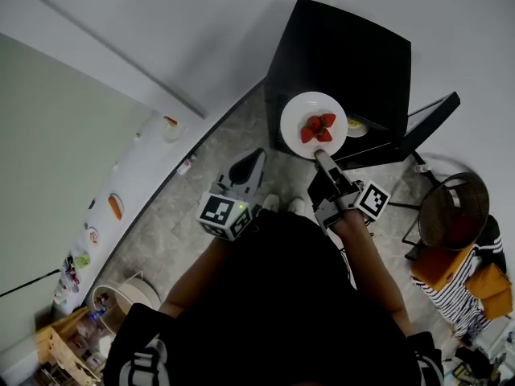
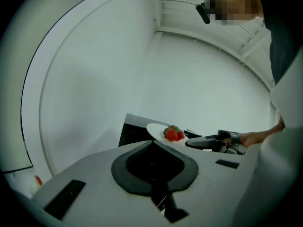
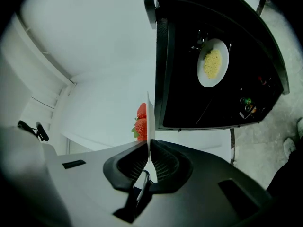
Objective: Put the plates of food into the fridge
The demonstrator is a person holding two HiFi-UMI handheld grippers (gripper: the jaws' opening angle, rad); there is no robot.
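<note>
**Plate of strawberries hangs above the shelf it must reach**

Right gripper [image 1: 320, 156] is clamped on the near rim of the plate [image 1: 314, 125], with its jaws pinching the thin edge. The rest of the plate juts out ahead of the gripper, carrying the strawberries [image 1: 318, 127]. From the head view the plate hangs at the open front of the fridge [image 1: 338, 47], with the door [image 1: 430, 119] swung out to the right.

The right gripper view shows the plate edge-on, berries on one face. The fridge's dark inside lies off the plate's underside. A second plate [image 3: 213, 62] of yellow food already sits in there on a shelf.

From the left gripper view, the carried plate rides about level with the fridge's top. The shelf therefore seems to lie ahead of the right gripper and lower, so I judge the move to be down and then in. The free room looks to be on the left of the yellow plate.

Left gripper [image 1: 249, 166] is closed on nothing. It hangs to the left of the plate and farther from the fridge mouth, so the right hand is the nearer one.
</note>
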